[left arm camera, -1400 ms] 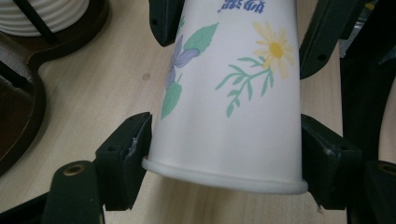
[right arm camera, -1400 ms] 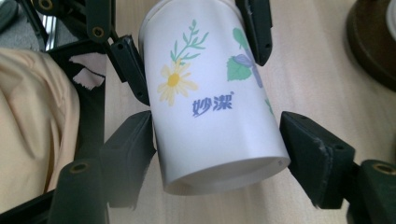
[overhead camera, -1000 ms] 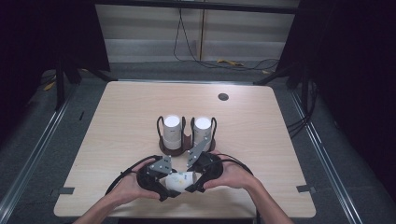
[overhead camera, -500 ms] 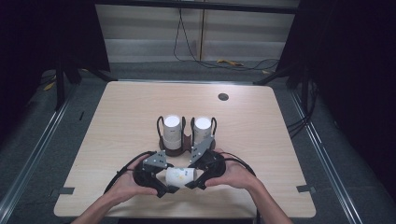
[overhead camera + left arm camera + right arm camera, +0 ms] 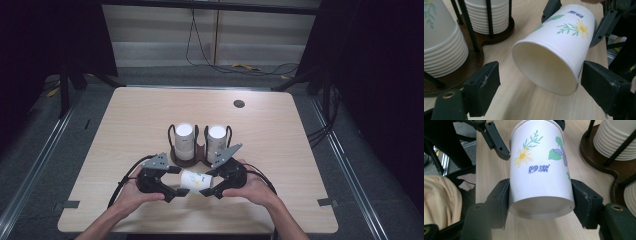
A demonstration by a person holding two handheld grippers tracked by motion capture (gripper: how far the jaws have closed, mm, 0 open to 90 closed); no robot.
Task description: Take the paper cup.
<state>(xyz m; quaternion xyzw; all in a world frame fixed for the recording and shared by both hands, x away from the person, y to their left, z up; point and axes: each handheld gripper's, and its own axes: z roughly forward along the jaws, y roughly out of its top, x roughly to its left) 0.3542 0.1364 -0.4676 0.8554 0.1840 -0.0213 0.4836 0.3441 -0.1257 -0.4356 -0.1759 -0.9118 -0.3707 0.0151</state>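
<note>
Your right gripper [image 5: 541, 202] pinches the paper cup [image 5: 540, 170] near its base, pads pressed on both sides, so the cup lies sideways above the table [image 5: 125, 125] with its open mouth facing your left gripper [image 5: 539, 85]. The left jaws have just been opening and now stand spread; the cup's rim sits between them, and the left pad is clearly off it, though at the right pad I can't quite tell whether any contact remains. So the handover looks done: the cup has passed to your right side. Just beyond both grippers stands the cup holder [image 5: 187, 159] with its two stacks [image 5: 183, 141]. What seems left is drawing your left gripper clear and taking the cup wherever it belongs, likely one of those stacks.
</note>
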